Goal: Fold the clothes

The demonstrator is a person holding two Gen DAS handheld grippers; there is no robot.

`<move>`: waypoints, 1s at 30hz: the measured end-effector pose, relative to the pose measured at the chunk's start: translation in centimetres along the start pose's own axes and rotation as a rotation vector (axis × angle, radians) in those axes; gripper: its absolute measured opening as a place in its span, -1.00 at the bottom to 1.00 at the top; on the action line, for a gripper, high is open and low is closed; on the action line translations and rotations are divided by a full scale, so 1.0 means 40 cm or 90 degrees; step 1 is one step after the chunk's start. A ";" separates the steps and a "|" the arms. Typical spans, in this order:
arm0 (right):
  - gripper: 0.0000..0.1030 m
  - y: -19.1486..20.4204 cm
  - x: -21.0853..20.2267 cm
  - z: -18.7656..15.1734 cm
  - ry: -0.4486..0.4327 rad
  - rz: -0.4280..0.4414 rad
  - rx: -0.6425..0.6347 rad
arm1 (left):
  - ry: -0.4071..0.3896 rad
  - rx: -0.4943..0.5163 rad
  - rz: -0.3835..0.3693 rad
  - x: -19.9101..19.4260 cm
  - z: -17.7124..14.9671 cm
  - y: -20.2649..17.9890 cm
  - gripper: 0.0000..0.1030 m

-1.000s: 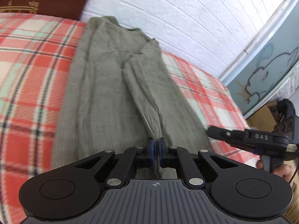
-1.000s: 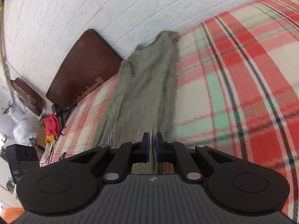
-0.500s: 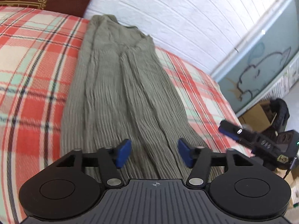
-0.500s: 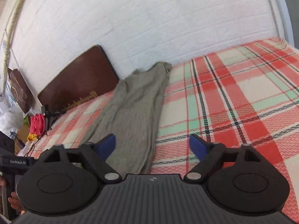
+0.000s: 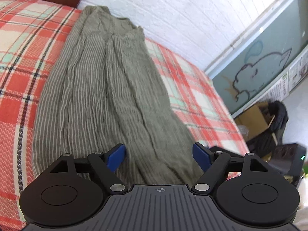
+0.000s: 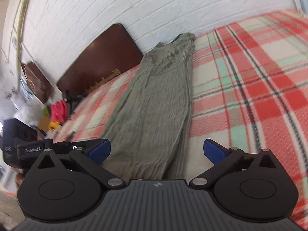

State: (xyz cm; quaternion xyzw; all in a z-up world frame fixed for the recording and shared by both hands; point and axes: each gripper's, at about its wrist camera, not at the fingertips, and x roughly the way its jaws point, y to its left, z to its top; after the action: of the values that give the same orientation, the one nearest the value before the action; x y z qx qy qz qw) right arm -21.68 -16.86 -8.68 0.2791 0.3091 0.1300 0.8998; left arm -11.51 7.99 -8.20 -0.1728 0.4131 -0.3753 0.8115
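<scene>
In the left wrist view the left gripper [image 5: 158, 155] hangs over the near end of the grey-green ribbed garment [image 5: 107, 88], its blue pads [image 5: 115, 158] standing wide and widening further, with cloth showing below the gap but nothing pressed between them. The garment lies in a long narrow strip on the plaid bedspread [image 5: 21, 61], its far end up against the white brick wall [image 5: 182, 13], and a loose ridge runs down its middle – a likely trouble spot, since a pinch taken there would probably catch only the top layer and pull the strip askew instead of lifting the whole hem. The near right corner sits close to the bed's edge, so a careless drag toward the person could slide it off. In the right wrist view the right gripper [image 6: 156, 151] is likewise parted and opening, empty, with the garment's near hem lying under the left half of its gap and bare bedspread under the right half; a closing here risks nipping the blanket along with the hem, or missing the corner altogether. The other tool shows at the left edge of this view, close by – if both hands reach for the same end at once they could knock together, and uneven pulls would leave the next fold crooked
</scene>
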 end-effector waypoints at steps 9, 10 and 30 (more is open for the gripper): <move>0.14 0.007 0.027 0.010 0.045 -0.089 0.001 | 0.016 0.015 0.013 0.039 -0.007 -0.003 0.45; 0.02 0.009 0.030 0.009 0.052 -0.089 -0.002 | 0.016 0.027 0.021 0.040 -0.009 -0.008 0.42; -0.74 0.028 0.033 0.008 0.131 -0.061 -0.001 | 0.054 0.100 0.111 -0.005 -0.009 -0.015 -0.29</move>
State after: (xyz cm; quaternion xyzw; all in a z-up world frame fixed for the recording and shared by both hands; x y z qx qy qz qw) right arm -20.53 -15.55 -8.48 0.2482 0.4127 0.1148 0.8689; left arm -12.14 7.74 -7.94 -0.0559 0.4297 -0.3419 0.8339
